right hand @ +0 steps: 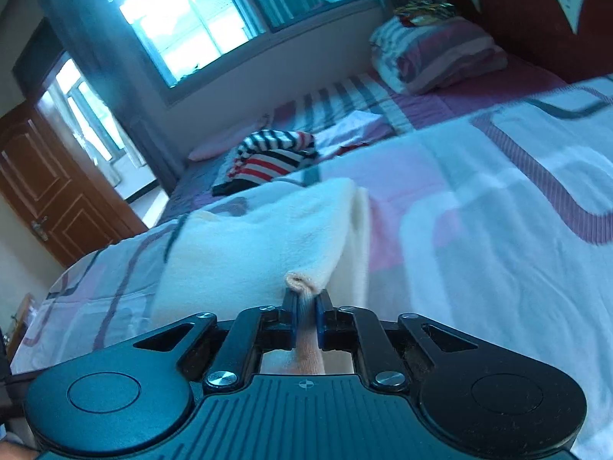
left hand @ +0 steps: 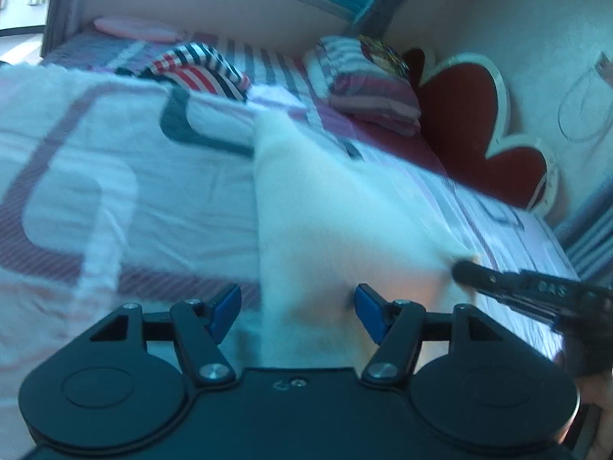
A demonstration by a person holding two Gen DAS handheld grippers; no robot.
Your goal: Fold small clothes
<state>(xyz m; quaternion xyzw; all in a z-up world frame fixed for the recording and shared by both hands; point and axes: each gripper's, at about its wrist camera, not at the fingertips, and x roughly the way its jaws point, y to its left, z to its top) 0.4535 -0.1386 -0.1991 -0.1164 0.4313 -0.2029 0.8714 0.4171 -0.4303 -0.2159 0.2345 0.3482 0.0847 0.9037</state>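
A small cream-white garment [left hand: 337, 211] lies on the patterned bed cover, folded over on itself. My left gripper [left hand: 298, 308] is open, its blue pads [left hand: 226, 306] spread on either side of the garment's near edge. My right gripper [right hand: 306, 306] is shut on a pinched corner of the cream garment [right hand: 264, 241] and holds it just above the bed. In the left wrist view the right gripper [left hand: 465, 270] enters from the right and grips the garment's right corner.
The bed cover [right hand: 498, 230] is white with pink and grey bands. A striped red, white and black garment [left hand: 203, 69] lies further back, also in the right wrist view [right hand: 272, 161]. Folded striped bedding [left hand: 367, 84] sits by the red headboard [left hand: 471, 122]. A wooden door [right hand: 49, 184] stands at left.
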